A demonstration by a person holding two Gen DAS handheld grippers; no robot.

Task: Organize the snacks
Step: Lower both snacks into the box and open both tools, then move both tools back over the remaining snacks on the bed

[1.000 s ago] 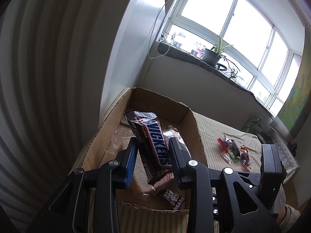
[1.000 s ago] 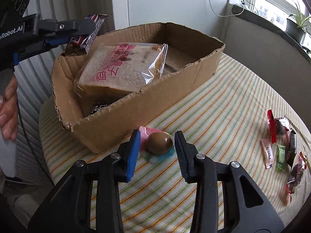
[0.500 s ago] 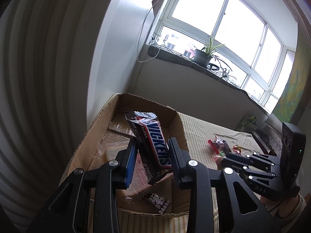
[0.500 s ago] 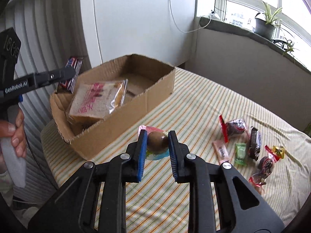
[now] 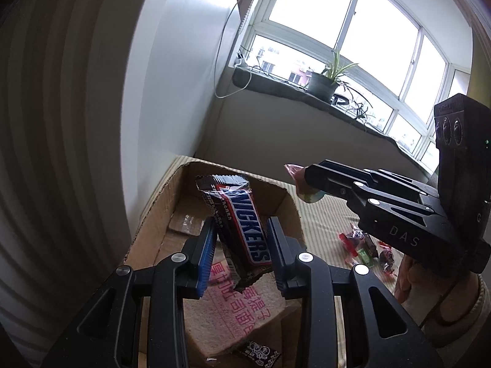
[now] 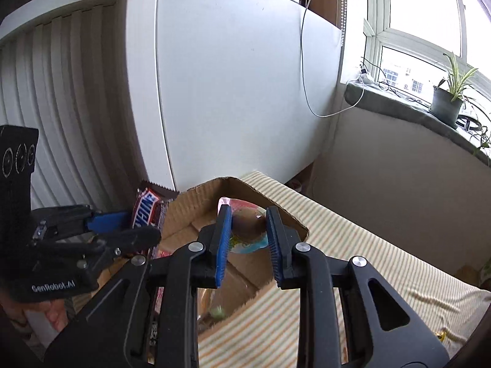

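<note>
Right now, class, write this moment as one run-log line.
left gripper: shut on chocolate bar over box | right gripper: shut on wrapped egg above box | loose sweets on table

Daylight admitted through window [image 5: 346, 27], panes overexposed. Foreground left dim. Strong fisheye curvature noted at edges, corners vignetted. Slight blur observed, right view.

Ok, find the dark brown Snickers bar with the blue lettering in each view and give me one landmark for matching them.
Left wrist view: the dark brown Snickers bar stands tilted at centre, between the left tool's blue pads, over the box.
Right wrist view: the bar shows at left of centre, sticking up from that tool.
Shared landmark: the brown cardboard box on the striped cloth.
</note>
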